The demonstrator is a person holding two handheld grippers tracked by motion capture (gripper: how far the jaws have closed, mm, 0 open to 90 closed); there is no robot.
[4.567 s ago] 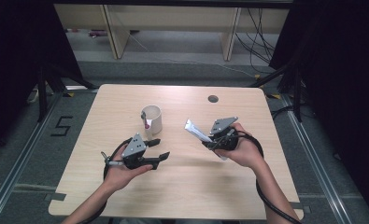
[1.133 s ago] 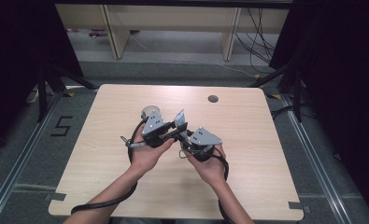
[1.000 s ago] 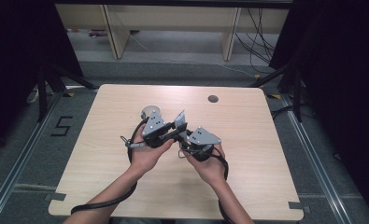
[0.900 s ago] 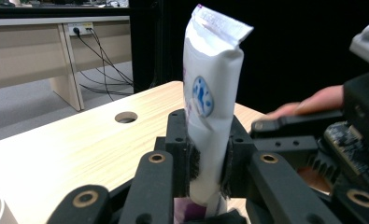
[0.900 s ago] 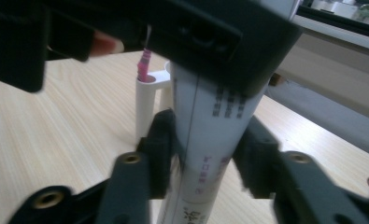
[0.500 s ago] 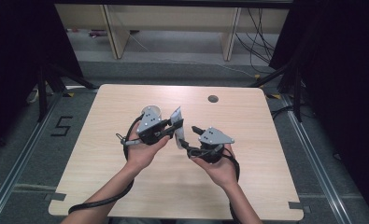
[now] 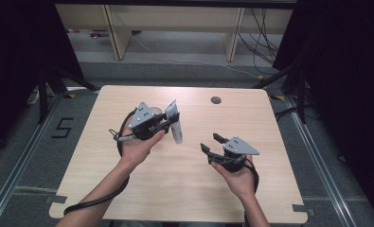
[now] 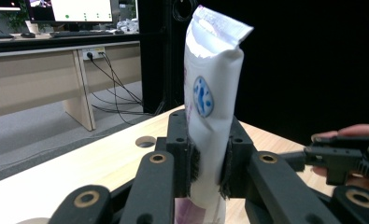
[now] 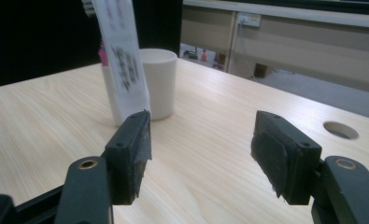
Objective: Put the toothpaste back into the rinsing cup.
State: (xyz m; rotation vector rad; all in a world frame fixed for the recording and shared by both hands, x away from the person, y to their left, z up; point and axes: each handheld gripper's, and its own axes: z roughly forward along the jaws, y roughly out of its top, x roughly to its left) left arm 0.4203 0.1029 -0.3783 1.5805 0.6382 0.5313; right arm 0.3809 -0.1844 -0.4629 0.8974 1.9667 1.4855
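— Under both hands, what sort of surface is it?

— Pale wood-grain table point(image 7: 142, 189) with a round hole point(image 7: 216, 100) near its far edge, standing on grey floor. Beyond it are light wooden desk legs and loose cables; black curtains close off both sides.

— Where's the tube?

— Clamped in the left gripper point(image 7: 168, 124). The left gripper view shows both black pads pressed into the white tube point(image 8: 212, 102) low on its body, so it stands upright, crimped end on top, a blue mark on its face. From the high view it hangs above the table's middle, left of centre.

— And the other tongs?

— The right gripper point(image 7: 210, 143) sits well apart to the right, nearer the person. Its jaws have just been opening and now stand wide with nothing between them.

— Anything else?

— A white cup point(image 9: 159, 83) stands on the wood, with the tube in front of it in the right gripper view.
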